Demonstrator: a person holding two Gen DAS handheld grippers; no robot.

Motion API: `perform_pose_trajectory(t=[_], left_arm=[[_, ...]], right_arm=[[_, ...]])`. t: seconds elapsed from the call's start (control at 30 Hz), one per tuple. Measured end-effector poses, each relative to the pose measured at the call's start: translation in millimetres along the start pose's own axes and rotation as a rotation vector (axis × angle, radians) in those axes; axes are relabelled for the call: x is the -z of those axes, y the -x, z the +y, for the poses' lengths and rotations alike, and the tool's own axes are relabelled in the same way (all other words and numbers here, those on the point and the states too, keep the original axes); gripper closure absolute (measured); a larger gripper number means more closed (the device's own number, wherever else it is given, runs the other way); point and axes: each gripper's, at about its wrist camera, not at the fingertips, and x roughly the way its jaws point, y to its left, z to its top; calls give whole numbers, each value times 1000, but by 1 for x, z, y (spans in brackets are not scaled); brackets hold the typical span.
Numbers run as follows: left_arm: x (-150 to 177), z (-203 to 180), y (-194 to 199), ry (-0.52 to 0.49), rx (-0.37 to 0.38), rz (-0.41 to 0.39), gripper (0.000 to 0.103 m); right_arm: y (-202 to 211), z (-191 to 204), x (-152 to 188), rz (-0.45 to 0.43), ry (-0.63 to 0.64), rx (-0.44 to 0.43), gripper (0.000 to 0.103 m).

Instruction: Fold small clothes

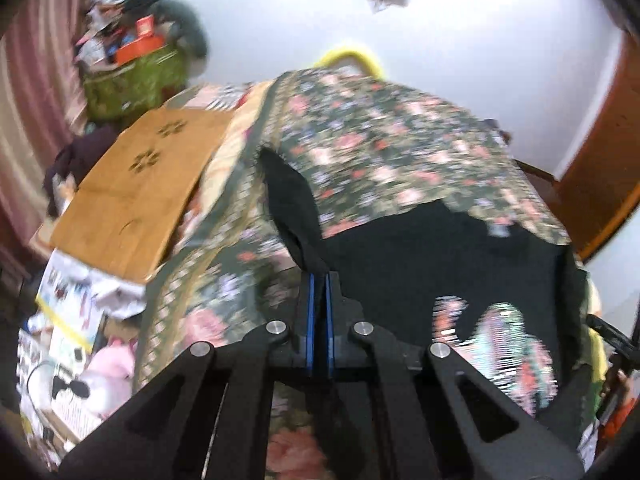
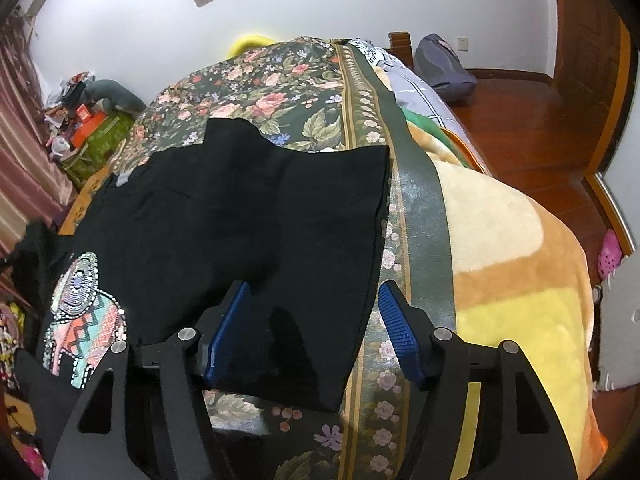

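Note:
A black shirt (image 2: 248,208) with a bright beaded patch (image 2: 84,320) lies spread on the floral bedspread (image 2: 280,80). In the left wrist view my left gripper (image 1: 319,278) is shut on a fold of the black shirt (image 1: 420,260), and a flap of cloth stands up from the blue pads (image 1: 308,312). This view is blurred. My right gripper (image 2: 313,286) hovers low over the shirt's right edge with its jaws apart. The cloth lies between the fingers, one blue pad (image 2: 228,328) over the fabric and the other (image 2: 398,336) over the bedspread's border; neither presses on it.
A wooden board (image 1: 136,184) and a heaped green basket (image 1: 132,80) sit left of the bed. A yellow and orange fleece blanket (image 2: 500,260) covers the bed's right side. Beyond it are a wooden floor (image 2: 540,120) and a grey bag (image 2: 440,64).

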Motion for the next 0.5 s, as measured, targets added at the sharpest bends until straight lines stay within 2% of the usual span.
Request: perform_pose_trajectory(t=[0.1, 0.33, 0.5], left_arm=[[-3, -32, -3, -35, 91, 26, 99], [24, -95, -37, -142, 165, 127, 99], [43, -115, -61, -172, 169, 192, 99]], right_arm=[[0, 0, 1, 0, 6, -7, 40], [-8, -9, -3, -3, -4, -10, 40], [-21, -11, 0, 23, -9, -14, 55]])
